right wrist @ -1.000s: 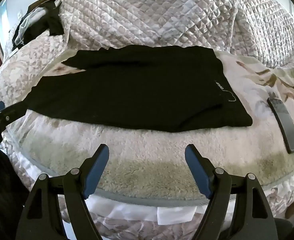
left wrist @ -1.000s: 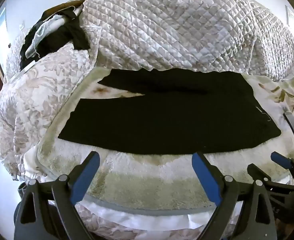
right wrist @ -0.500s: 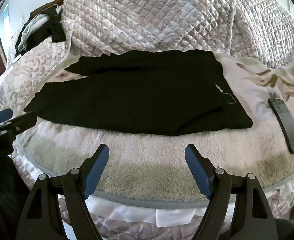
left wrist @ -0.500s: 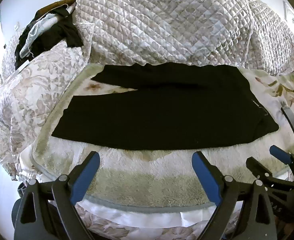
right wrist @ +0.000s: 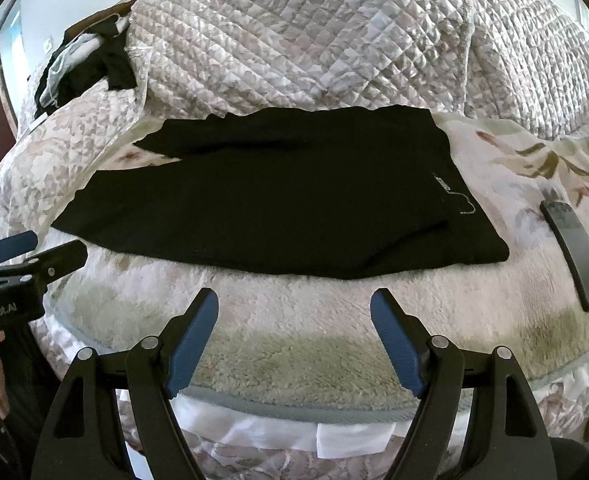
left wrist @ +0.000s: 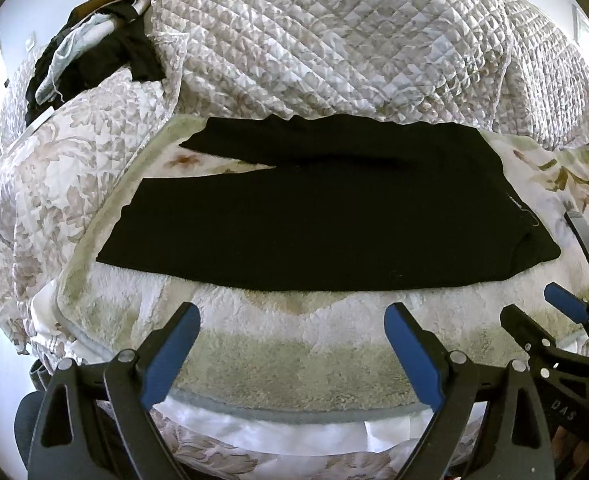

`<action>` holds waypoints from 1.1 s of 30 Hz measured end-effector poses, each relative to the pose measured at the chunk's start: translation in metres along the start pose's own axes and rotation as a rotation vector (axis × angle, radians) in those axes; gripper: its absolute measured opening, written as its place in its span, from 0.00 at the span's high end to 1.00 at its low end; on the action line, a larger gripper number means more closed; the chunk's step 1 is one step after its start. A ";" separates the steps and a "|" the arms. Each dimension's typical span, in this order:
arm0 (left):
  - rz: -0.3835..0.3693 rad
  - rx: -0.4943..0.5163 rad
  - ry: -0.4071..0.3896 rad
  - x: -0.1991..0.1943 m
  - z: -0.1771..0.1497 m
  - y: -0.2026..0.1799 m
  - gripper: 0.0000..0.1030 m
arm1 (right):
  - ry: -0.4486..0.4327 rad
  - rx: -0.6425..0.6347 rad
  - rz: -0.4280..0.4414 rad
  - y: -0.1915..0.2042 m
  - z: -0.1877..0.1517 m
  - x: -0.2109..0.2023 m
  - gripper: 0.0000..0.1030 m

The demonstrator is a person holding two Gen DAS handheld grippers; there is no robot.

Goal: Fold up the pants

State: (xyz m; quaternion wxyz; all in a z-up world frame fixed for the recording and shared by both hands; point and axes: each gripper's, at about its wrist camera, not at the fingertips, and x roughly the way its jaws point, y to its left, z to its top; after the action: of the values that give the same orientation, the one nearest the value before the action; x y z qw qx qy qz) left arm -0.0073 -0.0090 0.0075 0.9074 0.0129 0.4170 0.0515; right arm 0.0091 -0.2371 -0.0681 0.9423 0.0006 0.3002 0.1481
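1. The left gripper [left wrist: 292, 350] hangs over the near edge of the bed, its blue-padded fingers [left wrist: 170, 354] spread wide with nothing between them.
2. The right gripper [right wrist: 294, 338] is beside it, jaws likewise wide apart and empty; its fingers [right wrist: 396, 344] point toward the garment without touching it.
3. Under both lies a pale fleece blanket [right wrist: 294, 308] with a faded flower print, covering the near part of the bed.
4. The black pants [left wrist: 318, 224] lie flat on that blanket, just beyond the fingertips, stretched crosswise: waistband to the right with a small light logo, the two legs running left and parted by a narrow gap at their ends.
5. To the right of the waistband, apart from it, a dark phone [right wrist: 576, 258] rests on the blanket.
6. Behind the pants a quilted bedspread [left wrist: 334, 40] is heaped high, touching the far leg's edge.
7. At the far left, dark and pale clothes [left wrist: 90, 56] lie bunched on the quilt.
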 end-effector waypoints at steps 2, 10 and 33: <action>-0.003 -0.004 -0.001 0.000 0.000 0.001 0.08 | -0.002 -0.005 0.000 0.002 0.000 0.001 0.24; -0.004 -0.005 -0.001 0.000 -0.001 0.003 0.08 | 0.002 -0.006 -0.001 0.003 -0.001 0.002 0.24; -0.011 -0.009 0.015 0.006 0.000 0.003 0.08 | -0.002 -0.033 -0.007 0.006 -0.004 0.003 0.24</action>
State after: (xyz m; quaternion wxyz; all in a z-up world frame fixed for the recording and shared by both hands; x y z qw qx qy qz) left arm -0.0037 -0.0052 0.0027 0.9044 0.0059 0.4238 0.0483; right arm 0.0074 -0.2313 -0.0724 0.9431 -0.0159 0.2966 0.1497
